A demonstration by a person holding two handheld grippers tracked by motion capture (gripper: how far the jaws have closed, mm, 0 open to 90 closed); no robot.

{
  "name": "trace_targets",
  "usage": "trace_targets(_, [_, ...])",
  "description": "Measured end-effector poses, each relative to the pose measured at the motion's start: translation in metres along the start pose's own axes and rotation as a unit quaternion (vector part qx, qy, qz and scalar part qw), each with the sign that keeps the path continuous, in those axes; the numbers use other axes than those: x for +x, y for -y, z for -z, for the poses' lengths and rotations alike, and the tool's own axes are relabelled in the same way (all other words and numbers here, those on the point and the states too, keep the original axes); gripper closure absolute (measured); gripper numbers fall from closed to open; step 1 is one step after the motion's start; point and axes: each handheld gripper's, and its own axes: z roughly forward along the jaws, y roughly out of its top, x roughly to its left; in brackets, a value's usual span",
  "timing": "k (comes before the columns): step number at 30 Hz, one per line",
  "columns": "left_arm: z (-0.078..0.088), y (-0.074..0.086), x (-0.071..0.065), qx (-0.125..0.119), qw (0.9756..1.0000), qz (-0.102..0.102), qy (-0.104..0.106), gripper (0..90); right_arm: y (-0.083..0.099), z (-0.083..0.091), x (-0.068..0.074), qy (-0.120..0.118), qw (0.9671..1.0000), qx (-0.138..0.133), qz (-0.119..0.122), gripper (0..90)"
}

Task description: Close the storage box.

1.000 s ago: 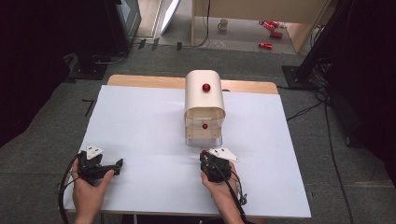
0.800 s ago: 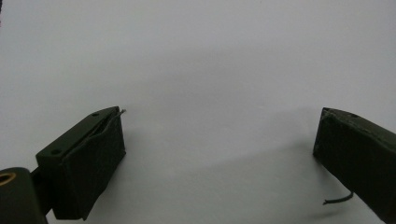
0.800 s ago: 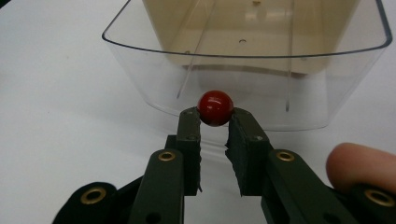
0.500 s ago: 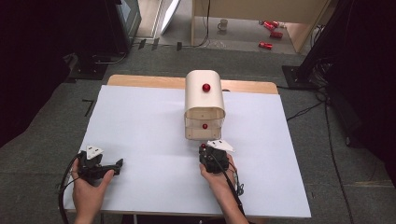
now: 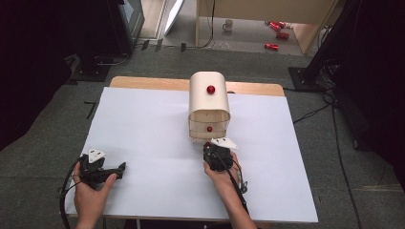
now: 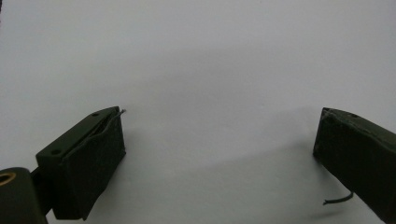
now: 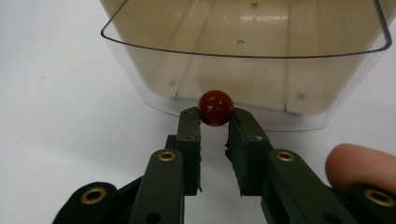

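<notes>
Your right claw [image 7: 215,125] is clamped on the red knob [image 7: 215,108] of the clear drawer [image 7: 243,56] and has drawn it a little further out of the cream cabinet [image 5: 208,102] at frame centre since a second ago. Opening is partway. Your left claw [image 6: 219,154] gapes wide over the white surface [image 6: 196,56], lower left.

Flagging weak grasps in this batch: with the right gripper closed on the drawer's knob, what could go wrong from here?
1. The right gripper pinches the small round red knob only at its fingertips; it may slip off.
2. The cream drawer cabinet stands unbraced on the white table; the left gripper rests open far away, so the cabinet could slide instead of the clear plastic drawer moving.
</notes>
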Motion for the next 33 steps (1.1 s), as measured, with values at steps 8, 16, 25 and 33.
trace_targets(8, [0.0,0.0,0.0,0.0,1.0,0.0,0.0,1.9,-0.004,-0.005,-0.001,0.004,1.0,-0.003,-0.002,76.4])
trace_targets(16, [0.0,0.0,0.0,0.0,1.0,0.0,0.0,1.9,-0.005,-0.007,-0.002,0.001,1.0,-0.002,-0.003,75.7])
trace_targets(25, [0.0,0.0,0.0,0.0,1.0,0.0,0.0,1.9,-0.001,0.003,0.001,-0.026,0.9985,0.018,0.045,9.0])
trace_targets(33, [0.0,0.0,0.0,0.0,1.0,0.0,0.0,1.9,0.005,0.026,-0.015,-0.043,0.9968,-0.01,0.066,0.0])
